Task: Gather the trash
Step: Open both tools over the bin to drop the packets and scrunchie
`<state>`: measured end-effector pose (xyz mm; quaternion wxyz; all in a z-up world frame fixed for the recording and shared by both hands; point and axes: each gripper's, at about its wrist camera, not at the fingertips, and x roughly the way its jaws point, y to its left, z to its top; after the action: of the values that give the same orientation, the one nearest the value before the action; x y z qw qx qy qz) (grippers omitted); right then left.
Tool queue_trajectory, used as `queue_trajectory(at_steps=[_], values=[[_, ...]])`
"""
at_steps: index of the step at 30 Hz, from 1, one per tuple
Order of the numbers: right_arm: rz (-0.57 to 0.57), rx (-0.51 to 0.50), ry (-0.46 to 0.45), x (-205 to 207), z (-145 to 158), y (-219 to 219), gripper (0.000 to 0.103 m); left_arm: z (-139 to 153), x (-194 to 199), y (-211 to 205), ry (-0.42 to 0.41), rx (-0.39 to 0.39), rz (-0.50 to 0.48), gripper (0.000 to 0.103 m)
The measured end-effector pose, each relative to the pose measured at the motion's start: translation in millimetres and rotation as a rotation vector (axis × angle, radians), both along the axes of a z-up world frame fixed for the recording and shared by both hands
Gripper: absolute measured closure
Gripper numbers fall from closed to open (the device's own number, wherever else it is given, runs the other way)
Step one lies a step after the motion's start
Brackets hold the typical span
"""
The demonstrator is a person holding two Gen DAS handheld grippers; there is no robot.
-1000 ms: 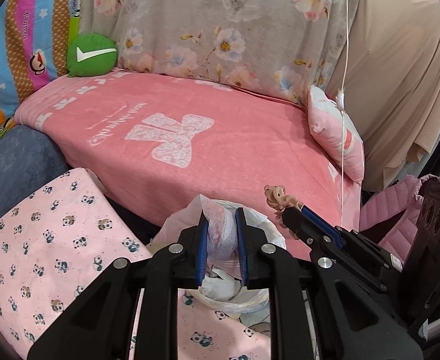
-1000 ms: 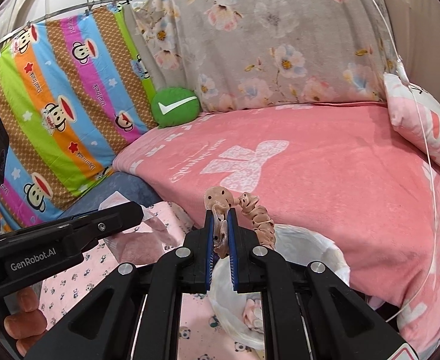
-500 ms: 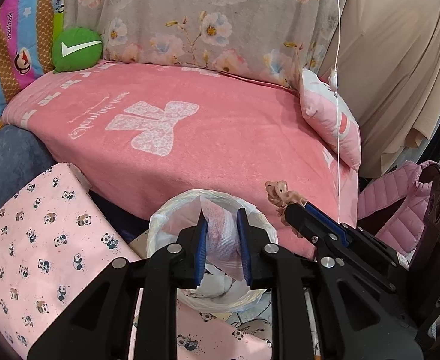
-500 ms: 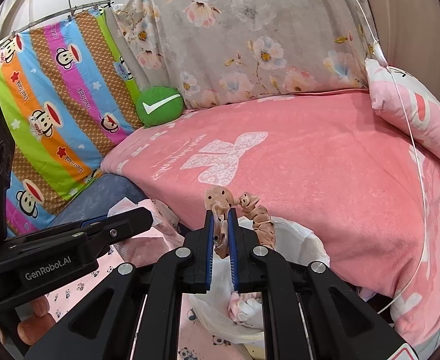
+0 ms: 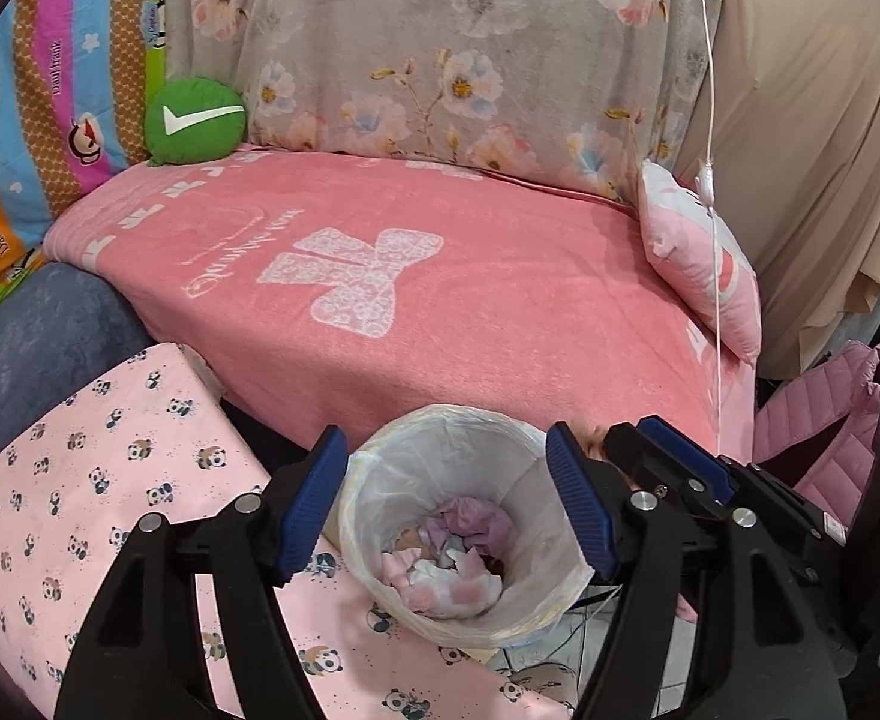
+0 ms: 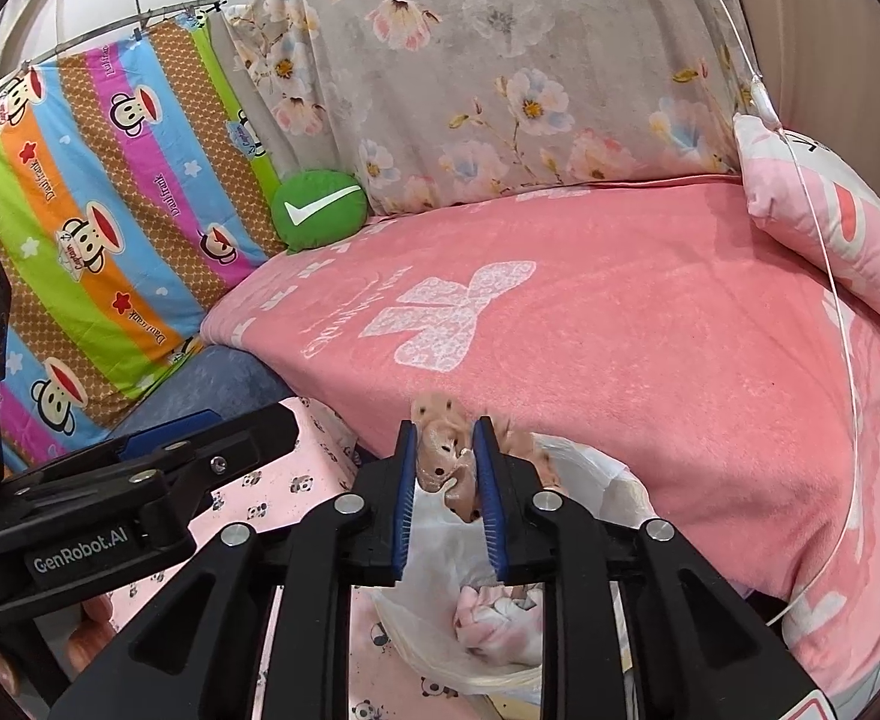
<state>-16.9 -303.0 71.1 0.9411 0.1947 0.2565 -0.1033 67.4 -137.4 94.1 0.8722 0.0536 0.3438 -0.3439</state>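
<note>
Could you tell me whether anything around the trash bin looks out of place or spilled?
Nothing looks spilled: the crumpled pink and white tissues lie inside the lined trash bin. One piece is still outside it, a crumpled peach scrap between the right gripper's just-opening pads, above the bin.

Pink-blanketed sofa [image 5: 499, 312] against floral drape [image 5: 440, 48].

The right gripper [image 6: 444, 474] is hanging over the trash bin [image 6: 565, 540], and its jaws have just been opening around a crumpled pink wrapper [image 6: 447, 461]. The left gripper [image 6: 140, 480] is waiting beside it.
</note>
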Motion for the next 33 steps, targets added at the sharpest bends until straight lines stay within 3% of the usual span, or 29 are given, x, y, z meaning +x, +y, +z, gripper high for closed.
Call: queue_trajectory(at_steps=[13,20,24,29,33], values=[[0.011,-0.048,0.02,2,7,11,0.065,-3,3,23,-0.04,0.024,0.082,0.034],[0.025,-0.107,0.052,-2,12,20,0.057,-3,-2,36,-0.087,0.046,0.141,0.022],[0.02,-0.153,0.068,-7,13,31,0.046,-5,-6,44,-0.109,0.06,0.167,0.015],[-0.002,-0.216,0.092,-16,11,43,0.037,-8,-11,51,-0.128,0.083,0.204,0.012],[-0.004,-0.222,0.107,-21,10,45,0.024,-11,-14,58,-0.13,0.088,0.223,0.011]])
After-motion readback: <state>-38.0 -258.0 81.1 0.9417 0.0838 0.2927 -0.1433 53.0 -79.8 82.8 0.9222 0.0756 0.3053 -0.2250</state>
